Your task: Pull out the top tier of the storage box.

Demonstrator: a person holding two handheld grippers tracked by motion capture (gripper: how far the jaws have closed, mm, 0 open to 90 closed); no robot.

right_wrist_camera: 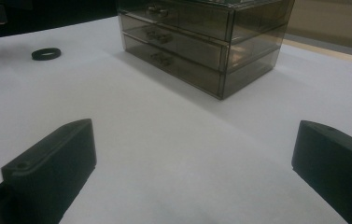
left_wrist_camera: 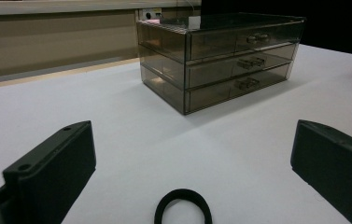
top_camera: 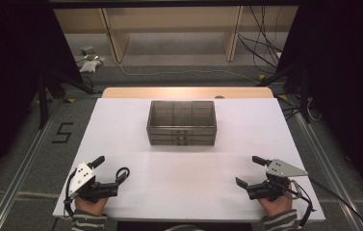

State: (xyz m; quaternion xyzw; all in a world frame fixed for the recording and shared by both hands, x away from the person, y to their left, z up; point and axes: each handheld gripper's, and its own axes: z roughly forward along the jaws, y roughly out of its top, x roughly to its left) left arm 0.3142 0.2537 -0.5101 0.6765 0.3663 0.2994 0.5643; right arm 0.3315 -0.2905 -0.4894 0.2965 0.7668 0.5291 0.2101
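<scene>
White table (top_camera: 188,159), both hand-held grippers (top_camera: 106,171) (top_camera: 250,171) low, spread wide, empty, near corners.

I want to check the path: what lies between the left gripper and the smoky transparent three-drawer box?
A black ring lies before the left gripper; beyond it, bare white table up to the drawer box, in the left gripper view.

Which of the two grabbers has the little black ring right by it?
The left gripper. The black ring lies on the table just beside its jaws, while the right gripper has only bare table near it.
</scene>
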